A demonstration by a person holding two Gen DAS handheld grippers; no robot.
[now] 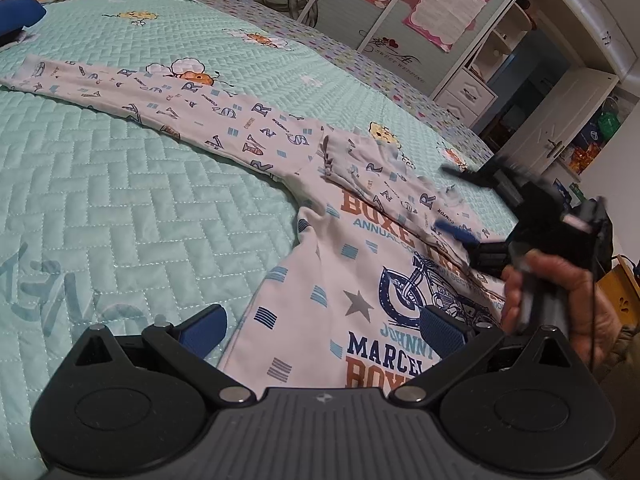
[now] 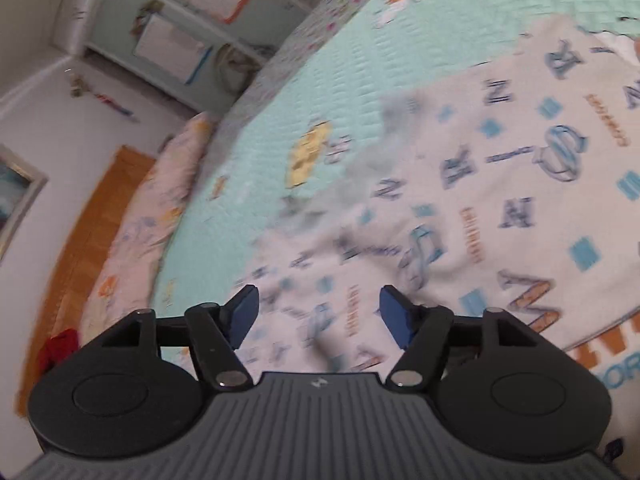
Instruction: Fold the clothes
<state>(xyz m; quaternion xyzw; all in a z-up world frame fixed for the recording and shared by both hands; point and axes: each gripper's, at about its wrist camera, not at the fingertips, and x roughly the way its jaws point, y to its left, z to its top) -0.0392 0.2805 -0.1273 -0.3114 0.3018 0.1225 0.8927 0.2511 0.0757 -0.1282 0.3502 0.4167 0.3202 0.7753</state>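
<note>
A bed (image 1: 132, 184) with a quilted mint cover holds a white long-sleeved printed shirt (image 1: 360, 292), one sleeve (image 1: 140, 100) stretched out, the other folded across the chest. Left gripper (image 1: 320, 328) and right gripper (image 2: 318, 312) both hover over the shirt, jaws spread, empty. Best next: pinch the outstretched sleeve's cuff and lay it flat inward.

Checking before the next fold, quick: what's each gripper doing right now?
Left gripper: open, holding nothing, over the shirt.
Right gripper: open, nothing gripped, above the folded-in sleeve.
</note>
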